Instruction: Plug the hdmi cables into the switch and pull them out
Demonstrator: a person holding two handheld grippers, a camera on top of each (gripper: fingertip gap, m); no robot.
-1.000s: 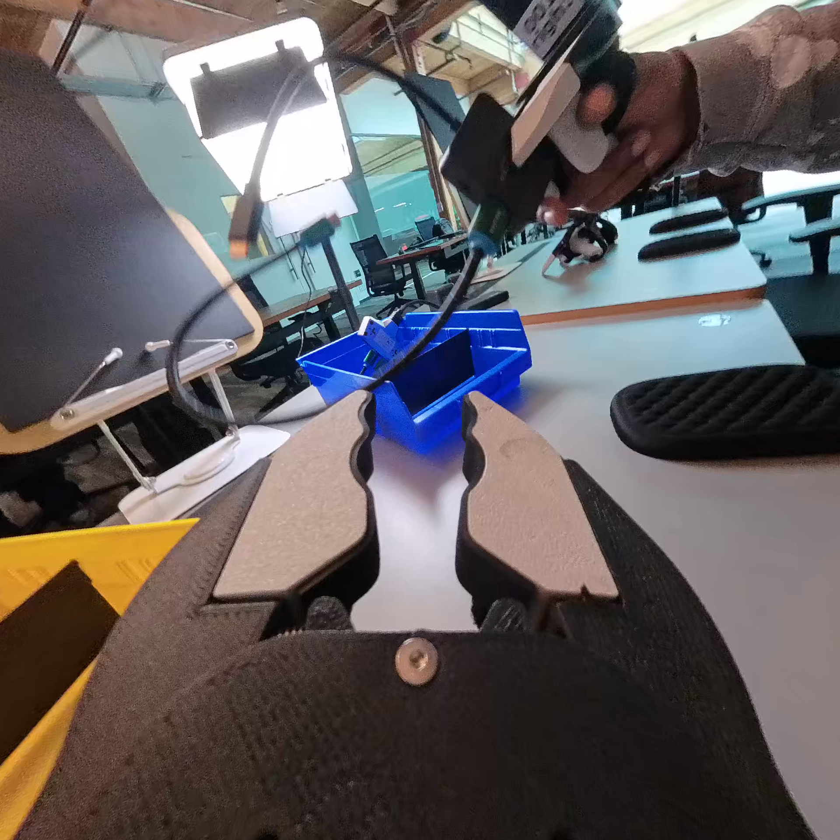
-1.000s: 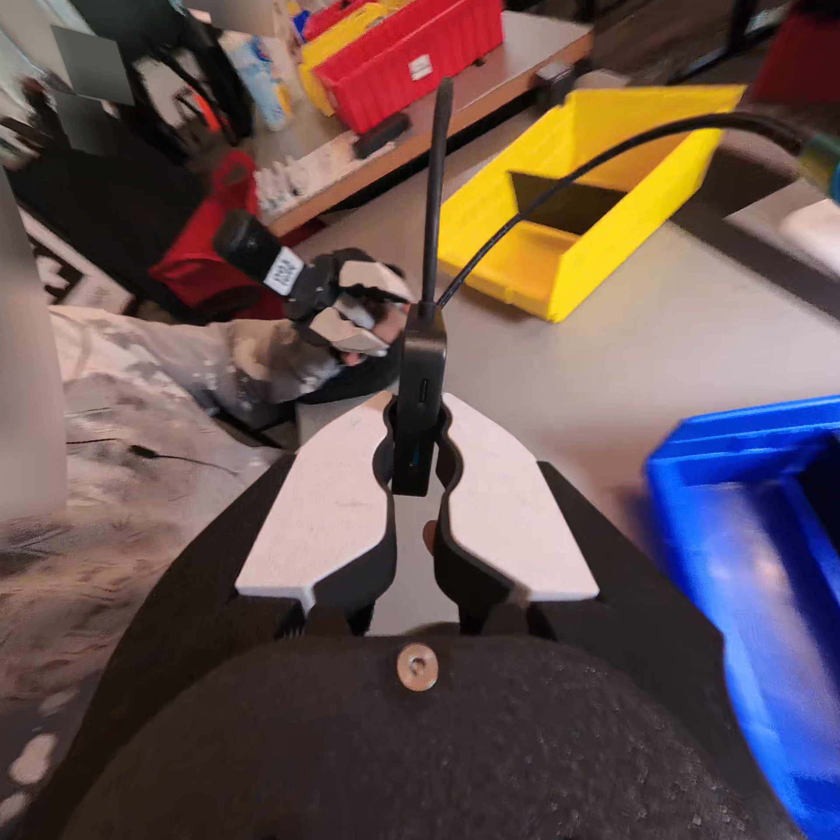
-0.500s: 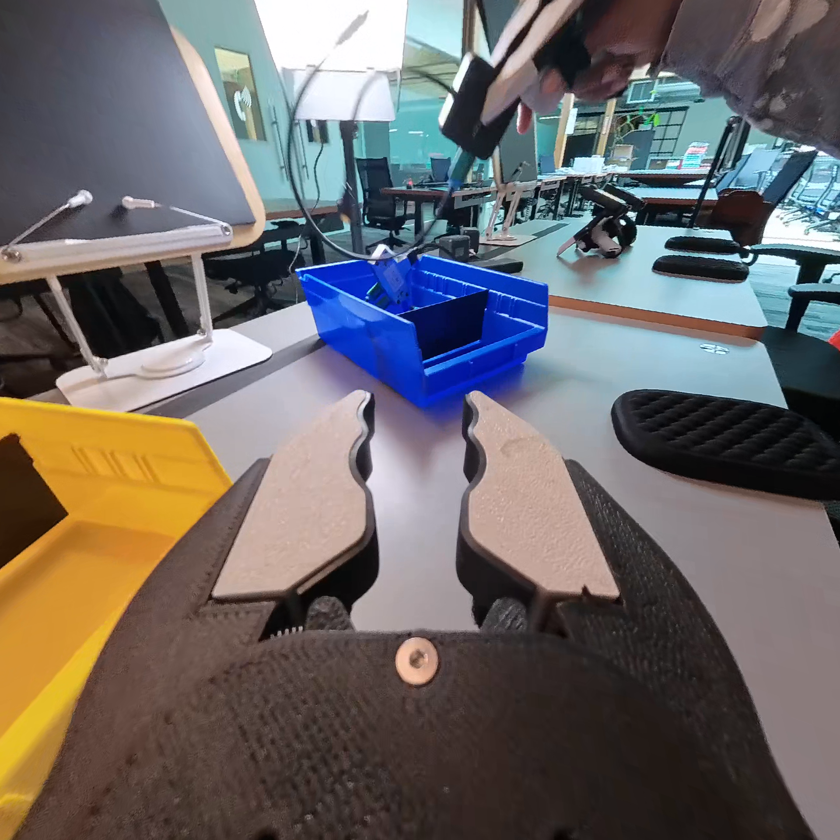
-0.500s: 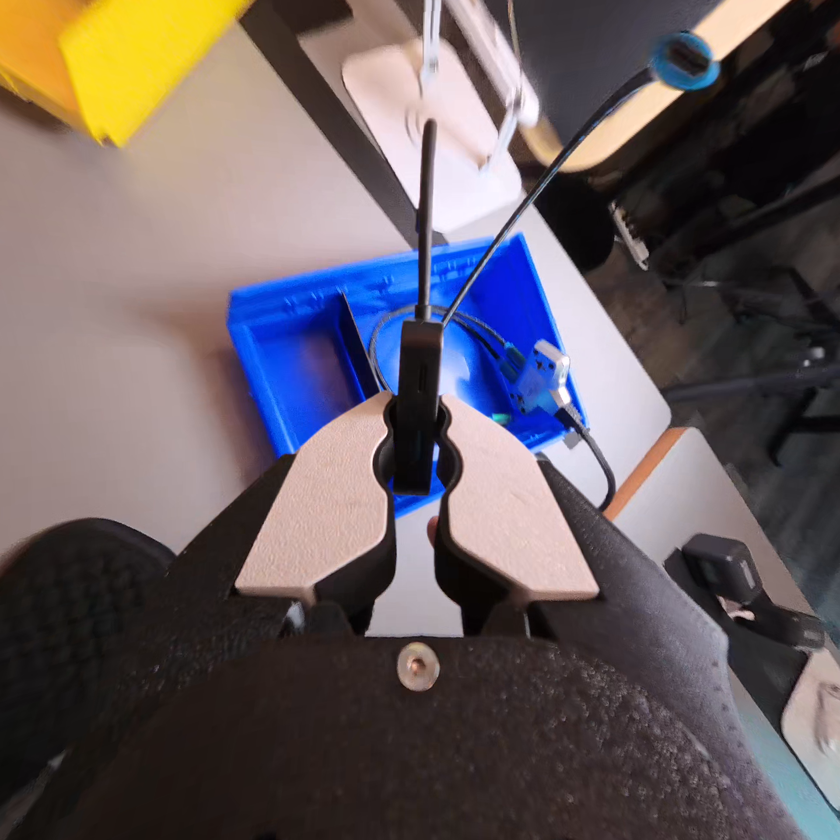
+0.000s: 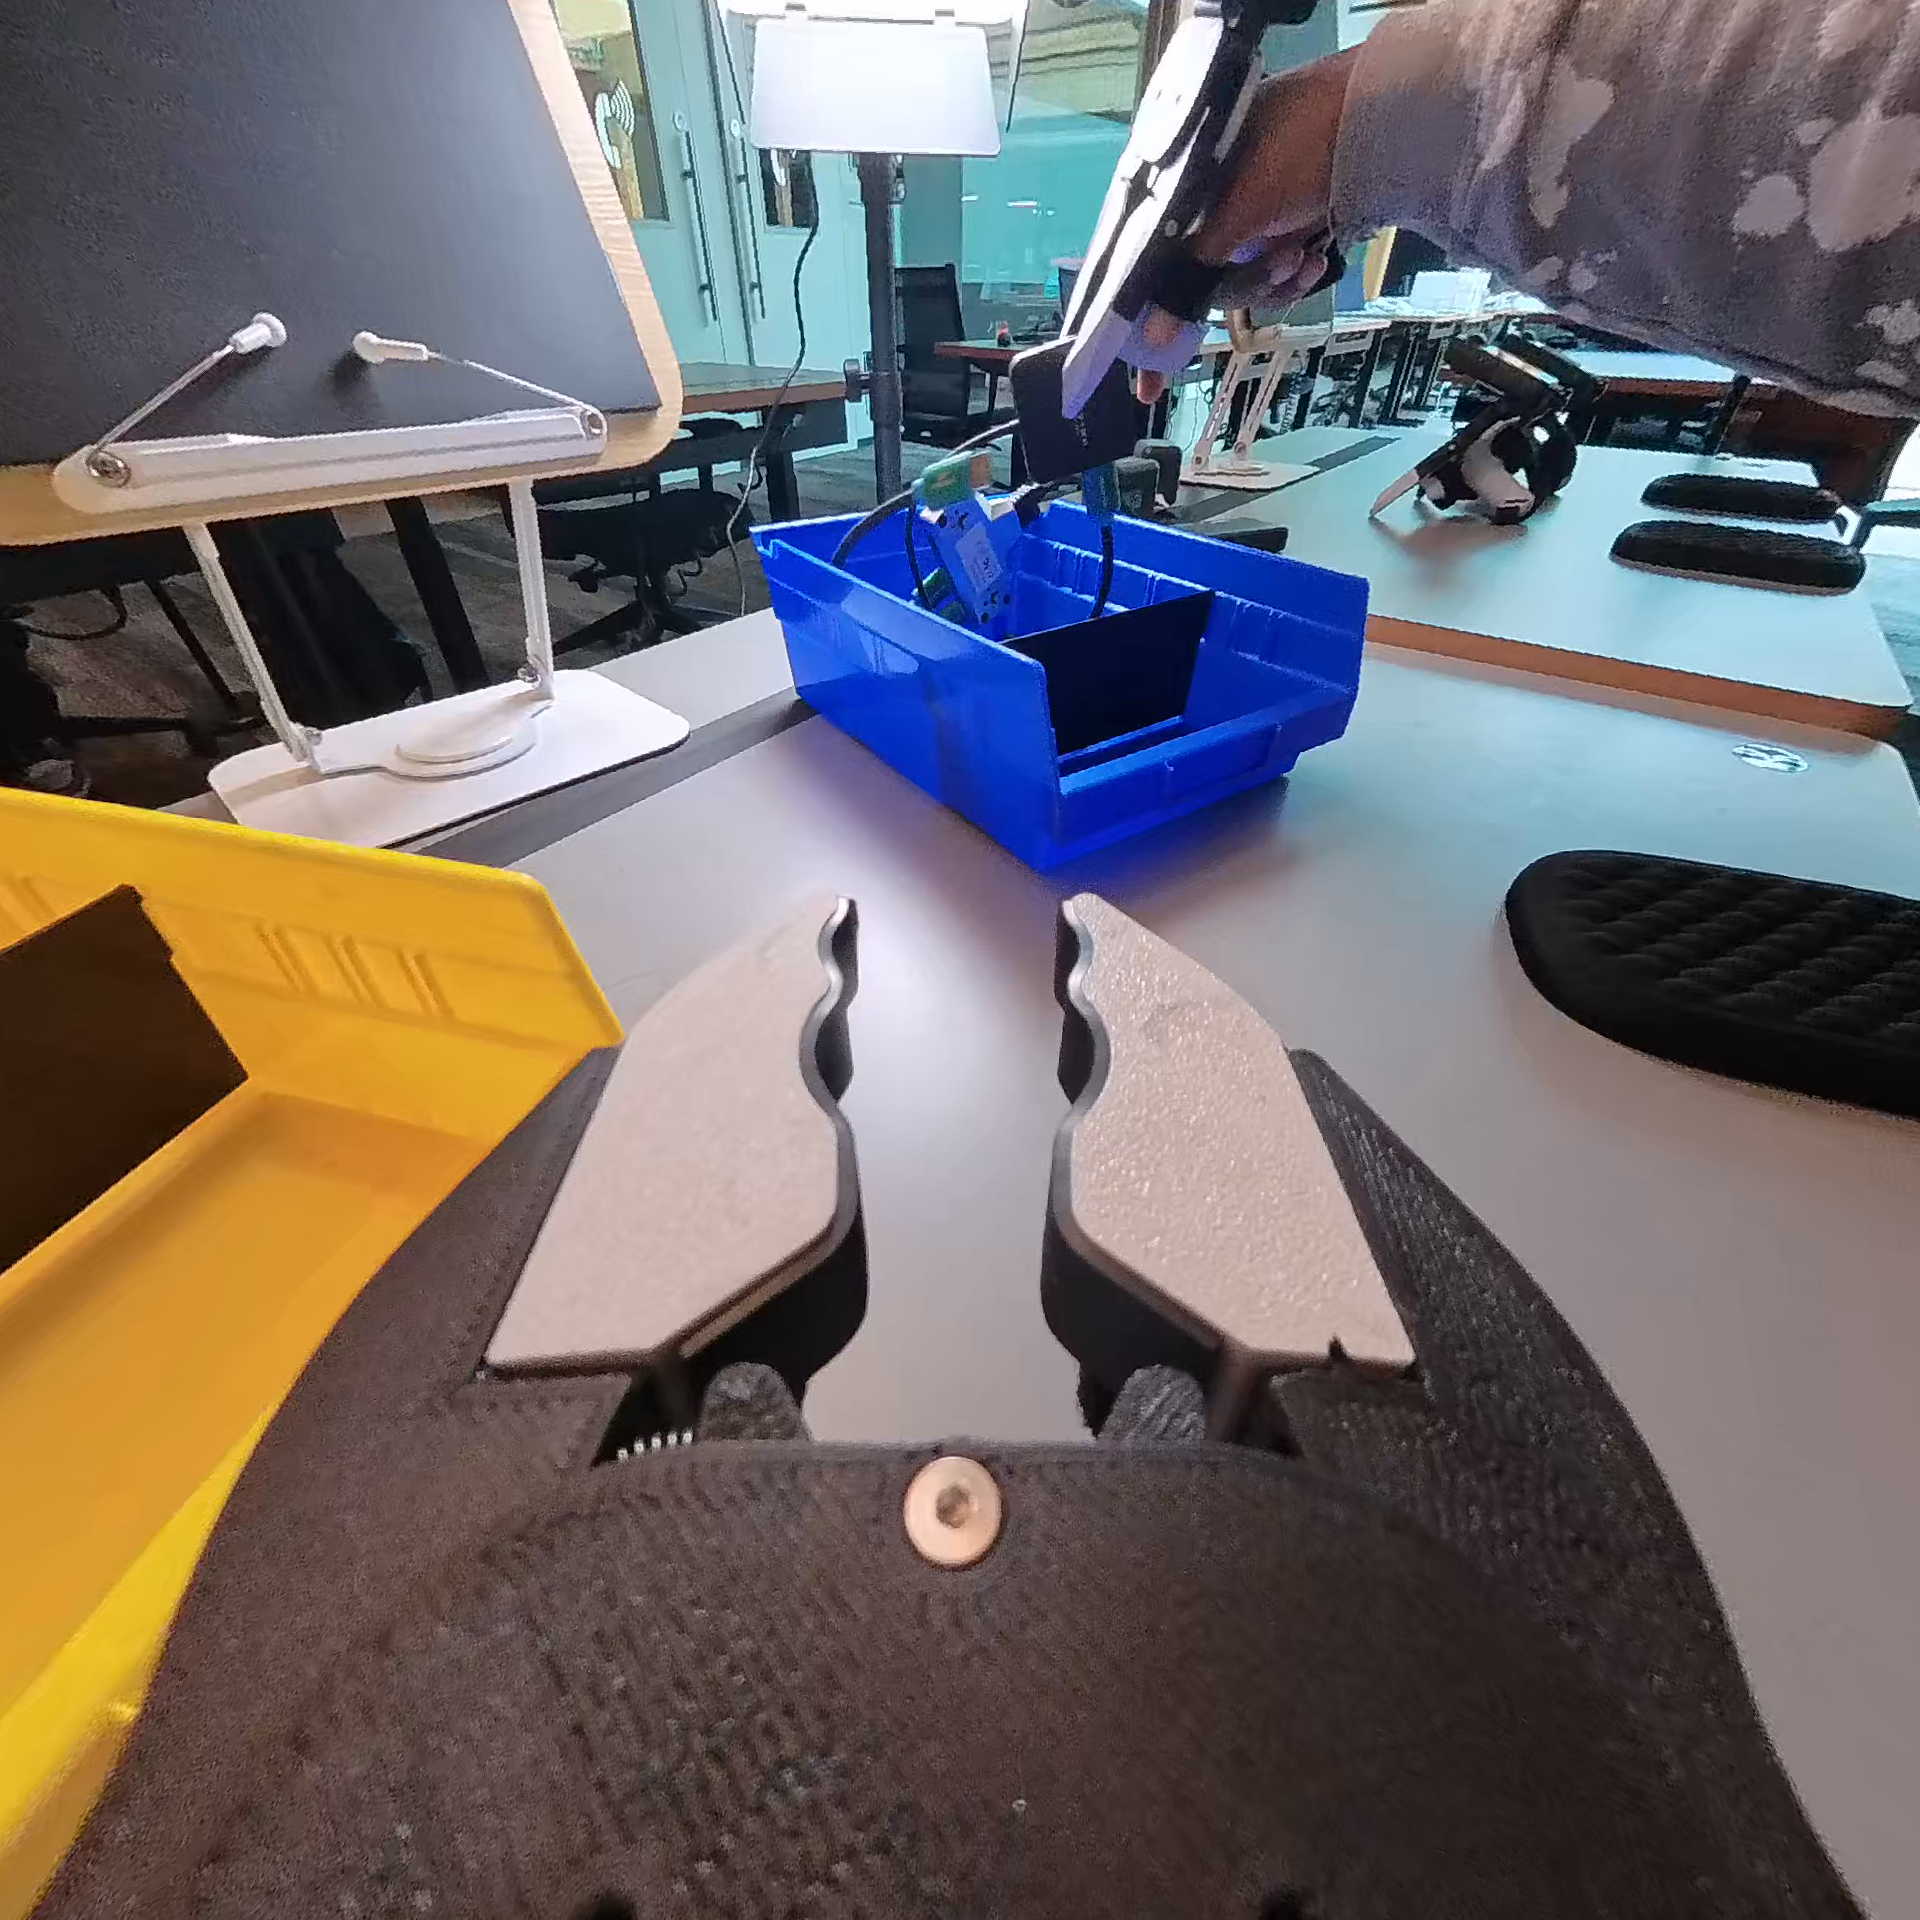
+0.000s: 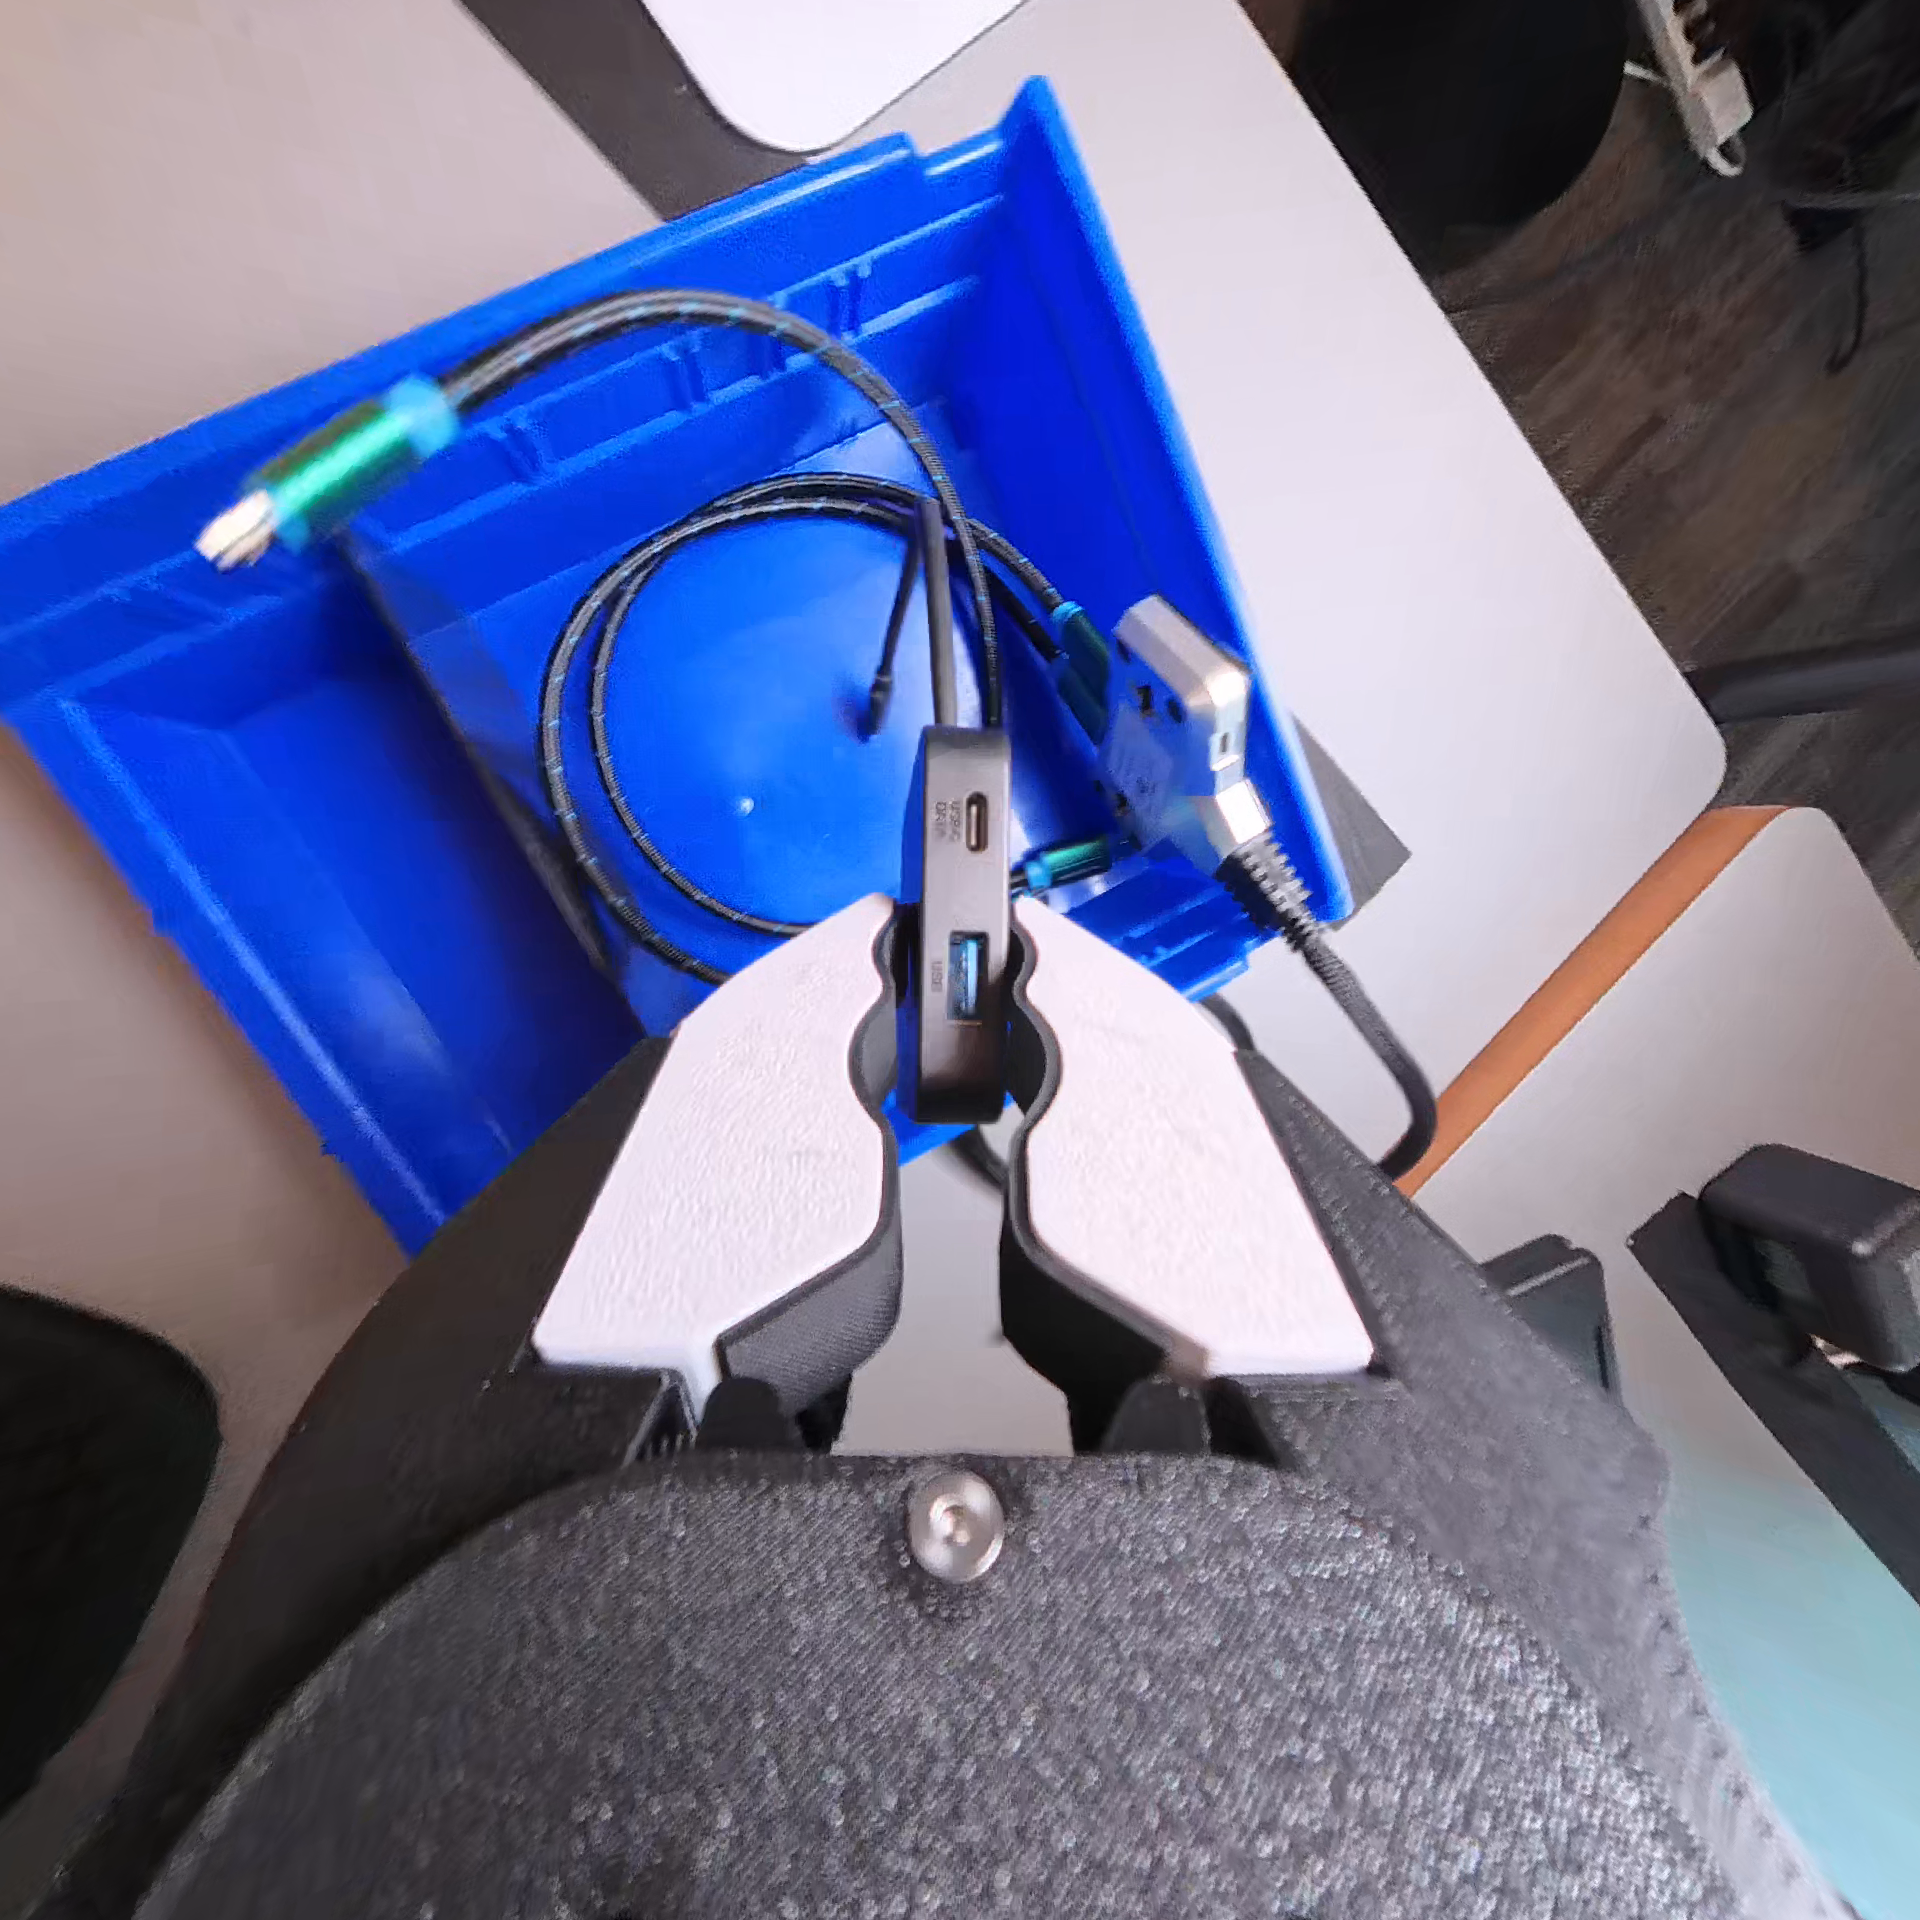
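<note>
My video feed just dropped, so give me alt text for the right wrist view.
The right gripper is shut on a slim black hub, held above a blue bin on a grey table. In the bin lie a coiled braided cable and a silver switch box; a loose green-tipped plug hangs over the bin's rim.

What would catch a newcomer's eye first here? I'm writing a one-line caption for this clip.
The bright blue plastic bin mid-table, holding coiled braided black cables and a small silver adapter box. Directly above it, the right gripper is clamped on a slim black multi-port hub. The left gripper is open and empty, beside a yellow plastic bin.
</note>
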